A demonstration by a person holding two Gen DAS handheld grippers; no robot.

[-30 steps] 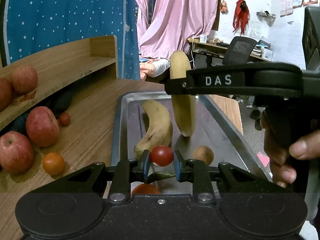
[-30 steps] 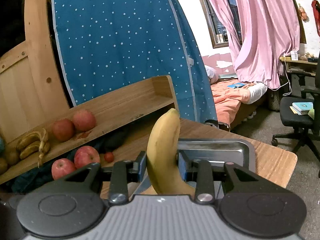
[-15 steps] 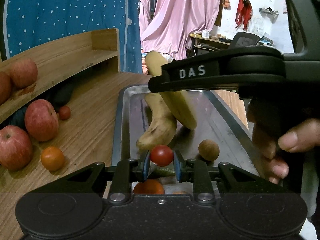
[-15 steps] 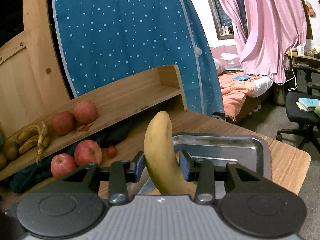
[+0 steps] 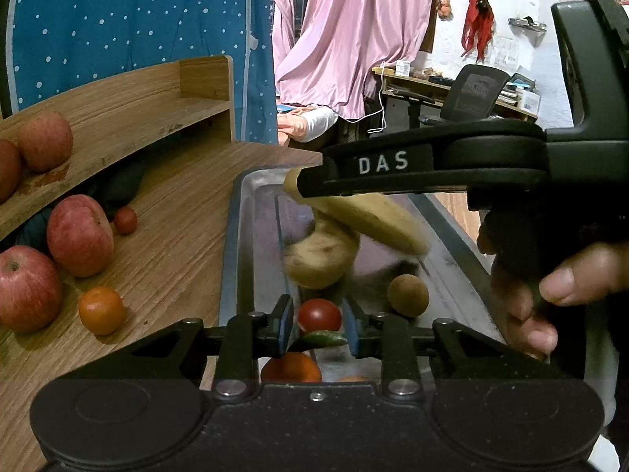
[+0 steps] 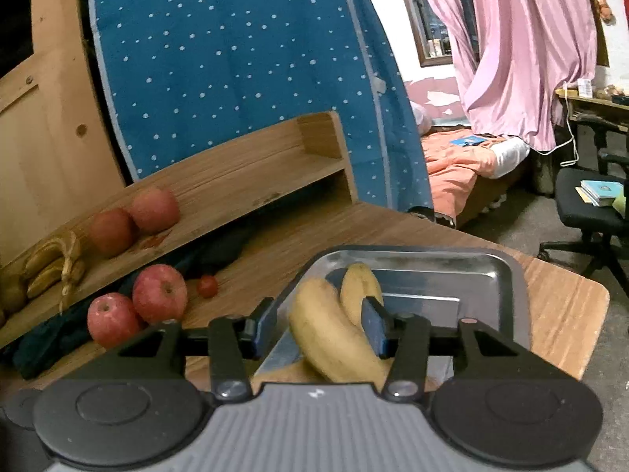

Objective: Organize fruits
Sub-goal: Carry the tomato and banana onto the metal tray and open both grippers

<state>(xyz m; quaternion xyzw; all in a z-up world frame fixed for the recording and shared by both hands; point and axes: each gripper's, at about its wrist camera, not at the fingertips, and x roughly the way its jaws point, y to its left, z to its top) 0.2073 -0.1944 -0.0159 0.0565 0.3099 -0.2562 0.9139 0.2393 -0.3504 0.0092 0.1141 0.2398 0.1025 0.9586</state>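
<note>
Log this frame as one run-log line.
left gripper: releasing, cherry tomato between pads | right gripper: jaws opening, banana dropped onto second banana | steel tray

Two black fingers (image 5: 284,324) of the left gripper (image 5: 317,328) flank a small red cherry tomato (image 5: 319,314) above a rectangular metal tray (image 5: 236,244) on the wooden worktop (image 5: 177,244). Farther up the tray, the right gripper (image 5: 314,181) hangs over two blurred yellow bananas (image 5: 365,218).
</note>
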